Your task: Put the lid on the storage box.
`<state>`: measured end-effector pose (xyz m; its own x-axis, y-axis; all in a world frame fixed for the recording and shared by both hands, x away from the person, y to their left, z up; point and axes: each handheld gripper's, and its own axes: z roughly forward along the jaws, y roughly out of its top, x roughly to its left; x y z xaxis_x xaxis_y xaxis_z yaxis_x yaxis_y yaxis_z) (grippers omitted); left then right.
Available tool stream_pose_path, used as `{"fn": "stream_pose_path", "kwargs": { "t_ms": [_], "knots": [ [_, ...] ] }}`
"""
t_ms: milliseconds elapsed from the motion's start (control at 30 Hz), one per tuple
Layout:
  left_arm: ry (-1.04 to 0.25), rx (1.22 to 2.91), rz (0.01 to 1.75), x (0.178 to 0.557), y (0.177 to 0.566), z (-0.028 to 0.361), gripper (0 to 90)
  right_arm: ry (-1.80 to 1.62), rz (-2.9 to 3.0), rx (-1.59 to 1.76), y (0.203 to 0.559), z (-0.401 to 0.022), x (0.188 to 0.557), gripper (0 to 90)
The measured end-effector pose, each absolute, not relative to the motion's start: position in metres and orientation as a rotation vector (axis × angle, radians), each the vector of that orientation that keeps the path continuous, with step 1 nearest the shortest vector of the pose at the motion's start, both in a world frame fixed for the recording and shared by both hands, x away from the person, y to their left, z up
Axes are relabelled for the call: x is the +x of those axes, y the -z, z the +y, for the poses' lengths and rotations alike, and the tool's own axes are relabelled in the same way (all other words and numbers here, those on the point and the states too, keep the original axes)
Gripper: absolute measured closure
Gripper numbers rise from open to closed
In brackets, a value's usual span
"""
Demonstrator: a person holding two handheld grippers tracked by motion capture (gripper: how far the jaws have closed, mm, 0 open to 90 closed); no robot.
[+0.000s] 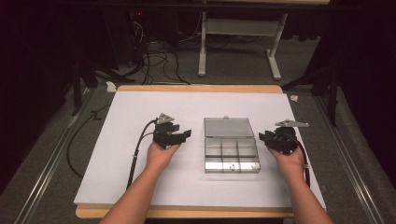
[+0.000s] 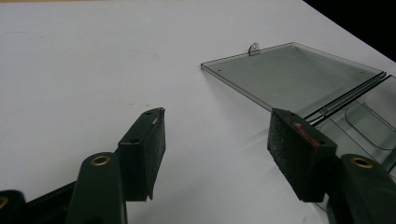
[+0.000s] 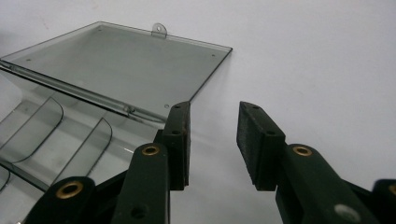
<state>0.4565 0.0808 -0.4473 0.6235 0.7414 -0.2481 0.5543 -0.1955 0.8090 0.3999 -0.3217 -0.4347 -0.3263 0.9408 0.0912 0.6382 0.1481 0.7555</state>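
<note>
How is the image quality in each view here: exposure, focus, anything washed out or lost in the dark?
High view: white table sheet evenly bright, surroundings fall to near black, picture soft. Left gripper view: clear box lid sharp enough, near jaws slightly soft. Right gripper view: sheet greyish, no harsh glare on the lid.

My forearms are bare, no sleeves at either wrist. My left gripper (image 1: 187,134) is a black, angular body with a grey three-cornered plate (image 1: 164,118) on top and a black cable (image 1: 136,151) trailing from it. My right gripper (image 1: 263,136) is the same black build, with its own grey plate (image 1: 292,124) and a black cable (image 1: 306,161). In the gripper views, each jaw is a dark, flat-sided arm with a brass-coloured ringed hole near its base and small round holes along its top edge. The inner pads (image 2: 299,151) are rough and black; one on the left gripper carries a reddish mark.
</note>
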Motion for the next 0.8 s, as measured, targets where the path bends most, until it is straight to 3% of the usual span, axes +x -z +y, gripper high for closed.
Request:
{"fn": "stream_pose_path", "kwargs": {
  "t_ms": [433,800],
  "knots": [
    [-0.165,1.900,0.994,0.469,0.453,0.027,34.4,-1.003,2.114,1.534,0.434,-0.304,0.431,55.6],
    [-0.089,1.873,1.024,0.473,0.469,0.018,33.2,-1.059,2.160,1.560,0.449,-0.297,0.445,45.6]
  ]
}}
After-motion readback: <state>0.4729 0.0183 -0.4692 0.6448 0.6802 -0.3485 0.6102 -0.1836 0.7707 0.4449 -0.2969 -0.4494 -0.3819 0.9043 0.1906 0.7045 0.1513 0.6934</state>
